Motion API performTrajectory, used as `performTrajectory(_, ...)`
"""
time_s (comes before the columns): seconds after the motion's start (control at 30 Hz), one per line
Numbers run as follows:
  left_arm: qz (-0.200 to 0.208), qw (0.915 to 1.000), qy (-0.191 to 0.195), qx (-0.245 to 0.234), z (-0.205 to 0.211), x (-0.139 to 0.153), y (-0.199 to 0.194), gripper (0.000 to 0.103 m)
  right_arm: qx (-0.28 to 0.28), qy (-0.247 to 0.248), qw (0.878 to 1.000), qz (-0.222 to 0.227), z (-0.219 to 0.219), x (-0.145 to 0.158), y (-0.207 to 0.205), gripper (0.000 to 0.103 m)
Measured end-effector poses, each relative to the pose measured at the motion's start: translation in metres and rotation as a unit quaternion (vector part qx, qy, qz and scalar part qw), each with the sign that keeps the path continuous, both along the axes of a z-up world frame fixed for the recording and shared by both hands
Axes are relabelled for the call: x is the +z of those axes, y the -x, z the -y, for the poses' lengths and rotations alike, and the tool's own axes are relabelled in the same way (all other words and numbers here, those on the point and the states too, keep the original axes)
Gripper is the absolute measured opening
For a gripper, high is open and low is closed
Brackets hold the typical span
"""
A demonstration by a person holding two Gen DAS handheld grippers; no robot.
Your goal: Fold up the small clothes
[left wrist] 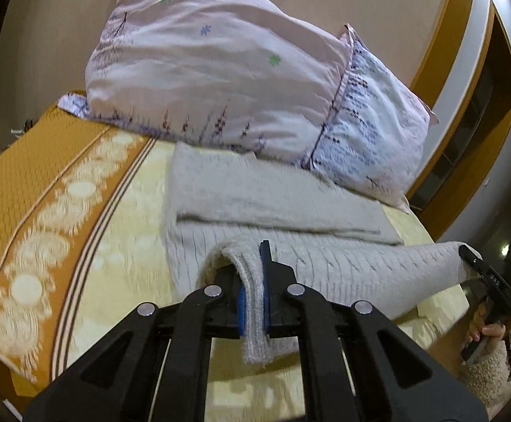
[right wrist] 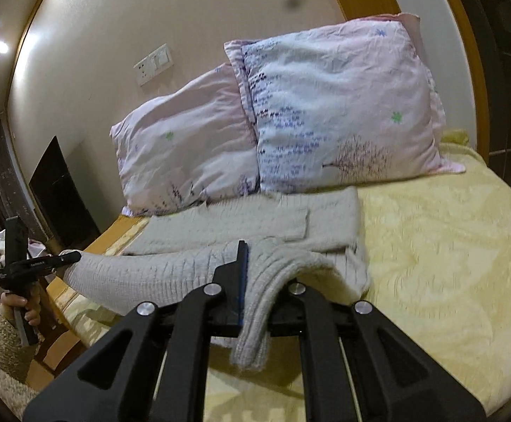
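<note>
Closest to my left camera, the left gripper [left wrist: 252,302] has its fingers clamped on the near hem of the grey knit sweater [left wrist: 273,193]. That sweater lies on the yellow bed [left wrist: 128,246], just in front of the pillows [left wrist: 220,70], sleeves already crossed over its body. To the right of the sweater's middle, the right gripper [right wrist: 255,302] is likewise pinched shut on the hem's other corner, both corners lifted off the bed. My worry: the knit is stretchy and heavy, so uneven pulling could skew the fold, shake the sleeves loose, or let the hem slip free.
</note>
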State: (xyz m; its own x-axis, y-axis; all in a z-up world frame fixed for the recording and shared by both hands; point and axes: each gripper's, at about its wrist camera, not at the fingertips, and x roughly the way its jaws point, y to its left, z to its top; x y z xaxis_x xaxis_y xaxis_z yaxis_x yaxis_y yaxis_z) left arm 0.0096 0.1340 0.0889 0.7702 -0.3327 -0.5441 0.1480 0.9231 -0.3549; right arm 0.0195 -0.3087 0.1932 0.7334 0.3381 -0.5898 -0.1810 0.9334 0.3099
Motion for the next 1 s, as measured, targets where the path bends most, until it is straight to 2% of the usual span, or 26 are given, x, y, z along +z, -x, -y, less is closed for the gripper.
performTrajectory(0.2,0.021,0.9996,-0.016,0.013,0.004,0.016,-0.038,0.006,-0.013,0.023,1.000,0.015,-0.007,0.007,-0.035,0.007)
performTrajectory(0.37,0.041,0.9982,-0.036,0.025,0.011,0.028,-0.083,0.006,-0.021,0.053,0.998,0.014,-0.015,0.006,-0.080,0.007)
performTrajectory(0.5,0.031,0.9982,-0.037,0.037,0.011,0.020,-0.120,0.006,-0.029,0.064,0.998,-0.007,-0.017,-0.010,-0.116,0.007)
performTrajectory(0.53,0.024,0.9981,-0.038,0.041,0.012,0.014,-0.132,0.006,-0.036,0.066,0.997,0.011,-0.016,-0.015,-0.123,0.007)
performTrajectory(0.7,-0.015,0.9982,-0.029,0.051,0.013,-0.014,-0.182,0.006,-0.059,0.059,0.995,-0.062,-0.006,-0.061,-0.178,0.007)
performTrajectory(0.83,-0.066,0.9959,-0.002,0.061,0.012,-0.046,-0.217,0.006,-0.085,0.024,0.985,-0.148,0.009,-0.107,-0.218,0.007)
performTrajectory(0.9,-0.085,0.9942,0.011,0.065,0.008,-0.058,-0.226,0.006,-0.096,0.005,0.979,-0.179,0.015,-0.126,-0.230,0.007)
performTrajectory(1.0,-0.103,0.9923,0.029,0.063,0.005,-0.070,-0.234,0.006,-0.104,-0.025,0.973,-0.204,0.021,-0.140,-0.243,0.008)
